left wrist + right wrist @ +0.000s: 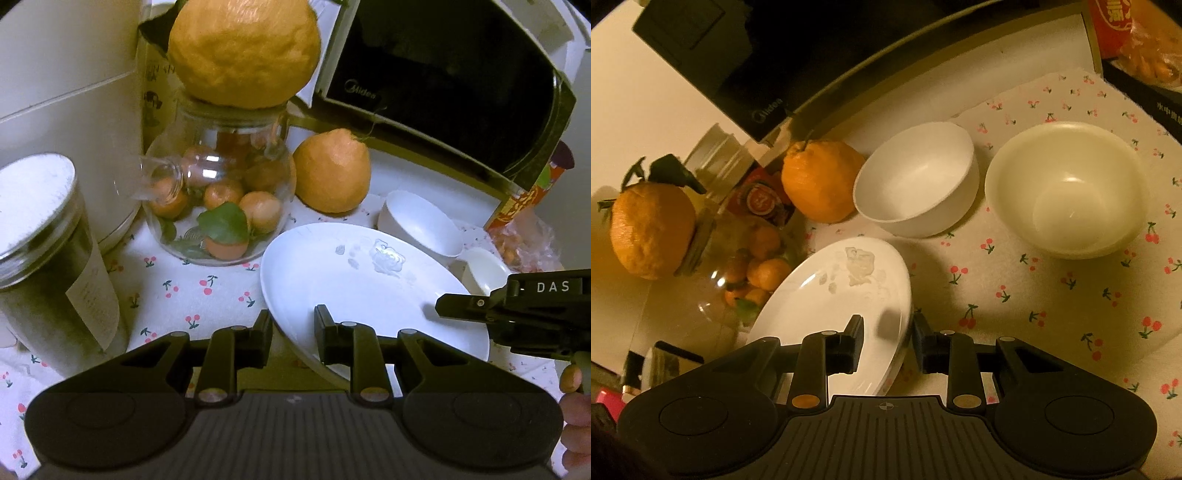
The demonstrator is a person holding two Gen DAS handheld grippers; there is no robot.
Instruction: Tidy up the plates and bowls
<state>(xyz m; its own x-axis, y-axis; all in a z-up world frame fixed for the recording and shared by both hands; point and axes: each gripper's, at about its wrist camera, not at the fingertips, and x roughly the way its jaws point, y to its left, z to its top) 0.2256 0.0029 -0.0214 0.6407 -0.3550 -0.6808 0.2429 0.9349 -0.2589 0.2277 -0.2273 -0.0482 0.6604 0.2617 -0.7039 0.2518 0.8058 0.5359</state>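
A white plate (362, 284) with a faint raised pattern is held tilted above the cherry-print cloth. My left gripper (293, 325) straddles its near-left rim, one finger on each side. My right gripper (886, 332) straddles the opposite rim of the plate (827, 314), and shows in the left wrist view (480, 306) at the right. Both look closed on the rim. A white bowl (919, 181) and a cream bowl (1067, 188) stand upright on the cloth beyond the plate; the white bowl also shows in the left wrist view (421, 221).
A glass jar of small oranges (221, 195) with a large citrus (243, 51) on top stands left of the plate. Another citrus (332, 170), a Midea microwave (443, 85), a lidded tin (48, 258) and a snack bag (524, 236) surround the plate and bowls.
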